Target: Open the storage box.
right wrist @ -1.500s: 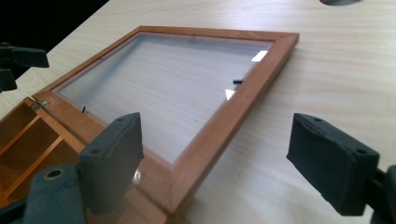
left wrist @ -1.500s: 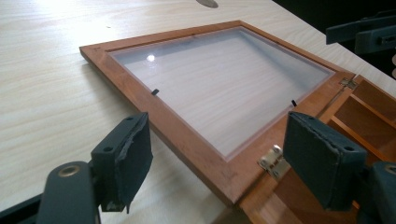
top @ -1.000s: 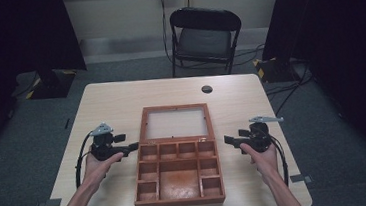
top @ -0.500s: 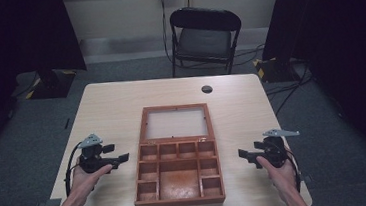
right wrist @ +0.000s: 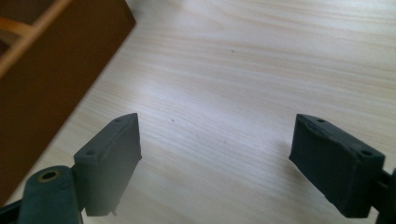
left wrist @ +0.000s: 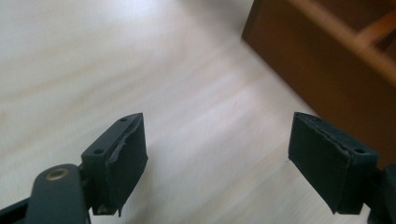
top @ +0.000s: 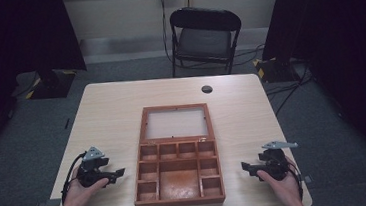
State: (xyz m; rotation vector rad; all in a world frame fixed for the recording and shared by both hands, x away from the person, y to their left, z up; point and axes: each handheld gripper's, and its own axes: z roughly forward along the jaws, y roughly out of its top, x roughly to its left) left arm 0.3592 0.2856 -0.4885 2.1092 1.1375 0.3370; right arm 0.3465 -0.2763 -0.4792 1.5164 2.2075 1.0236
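Two tongs, left point(top: 118, 174) and right point(top: 247, 168), gaped wide and empty, flanking the box point(top: 179, 183) on the bench point(top: 112, 119)

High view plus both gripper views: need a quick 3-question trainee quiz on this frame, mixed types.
1. True or false: the left tool is clamped on the wooden box.
2. Multiple choice: the box lid is
A. shut over the compartments
B. open, lying flat on the table beyond the compartments
C. held in the right tool
3. Fill in: the small dark round thing on the table lies between the box and the ____ behind the table.

Key
1. False. Its jaws stand open over bare tabletop, beside the box.
2. B.
3. Chair.
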